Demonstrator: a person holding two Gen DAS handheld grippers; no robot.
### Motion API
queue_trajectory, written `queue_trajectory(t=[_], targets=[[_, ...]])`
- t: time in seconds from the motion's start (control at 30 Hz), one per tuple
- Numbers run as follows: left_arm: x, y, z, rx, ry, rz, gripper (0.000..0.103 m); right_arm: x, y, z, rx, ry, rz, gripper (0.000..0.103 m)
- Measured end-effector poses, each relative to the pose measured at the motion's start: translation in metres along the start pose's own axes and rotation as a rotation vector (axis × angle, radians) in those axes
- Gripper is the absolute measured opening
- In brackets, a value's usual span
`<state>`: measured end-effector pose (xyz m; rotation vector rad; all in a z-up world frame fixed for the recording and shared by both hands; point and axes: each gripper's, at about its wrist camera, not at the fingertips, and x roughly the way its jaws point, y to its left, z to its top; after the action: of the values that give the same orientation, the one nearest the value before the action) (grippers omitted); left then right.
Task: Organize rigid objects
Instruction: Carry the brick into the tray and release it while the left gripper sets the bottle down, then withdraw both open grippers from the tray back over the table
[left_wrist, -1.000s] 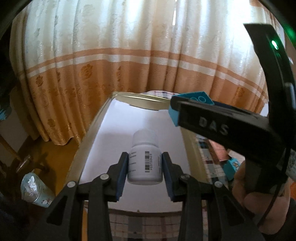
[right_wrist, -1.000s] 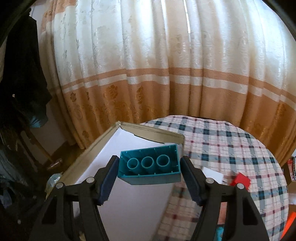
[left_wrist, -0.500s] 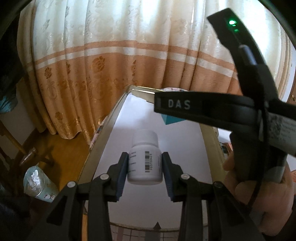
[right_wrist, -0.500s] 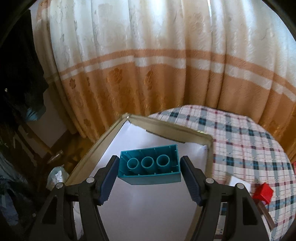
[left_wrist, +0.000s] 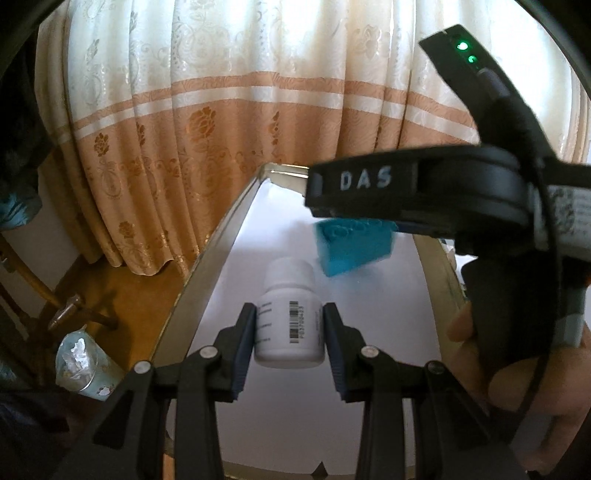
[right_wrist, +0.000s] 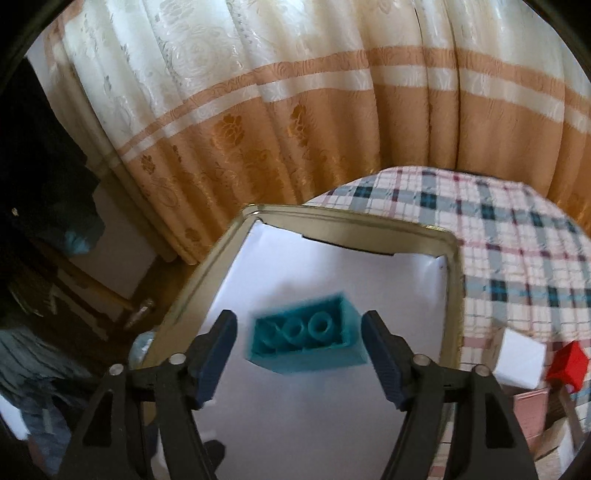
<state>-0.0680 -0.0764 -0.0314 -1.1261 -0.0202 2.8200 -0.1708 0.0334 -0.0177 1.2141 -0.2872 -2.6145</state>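
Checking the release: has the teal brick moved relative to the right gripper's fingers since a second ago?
Yes. The teal brick has left the opened right gripper, dropping blurred and tilted toward the tray floor.

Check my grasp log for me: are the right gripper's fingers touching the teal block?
Apart. The right wrist view shows white tray liner between each finger and the blurred teal block.

Backlit cream and orange floral curtain (right_wrist: 332, 110), plaid cloth over the round counter (right_wrist: 517, 251), wooden floor (left_wrist: 122, 288) at left
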Motion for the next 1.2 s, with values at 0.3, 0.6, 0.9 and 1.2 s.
queue_trajectory(t=[0.3, 0.6, 0.9, 1.2], targets=[[-0.017, 0.003, -0.001, -0.017, -0.063, 0.055, 0.099, -0.042, -0.017, 0.008, 0.046, -0.121, 0.074, 0.085], [-0.032, 0.012, -0.013, -0.103, -0.126, 0.116, 0.102, -0.115, -0.043, -0.025, 0.078, -0.322, -0.018, 0.086], [-0.044, 0.009, -0.026, -0.171, -0.142, 0.111, 0.102, -0.147, -0.082, -0.068, 0.122, -0.387, -0.112, 0.086], [-0.043, -0.019, -0.033, -0.112, -0.120, 0.066, 0.102, -0.177, -0.131, -0.091, 0.177, -0.432, -0.216, 0.086]])
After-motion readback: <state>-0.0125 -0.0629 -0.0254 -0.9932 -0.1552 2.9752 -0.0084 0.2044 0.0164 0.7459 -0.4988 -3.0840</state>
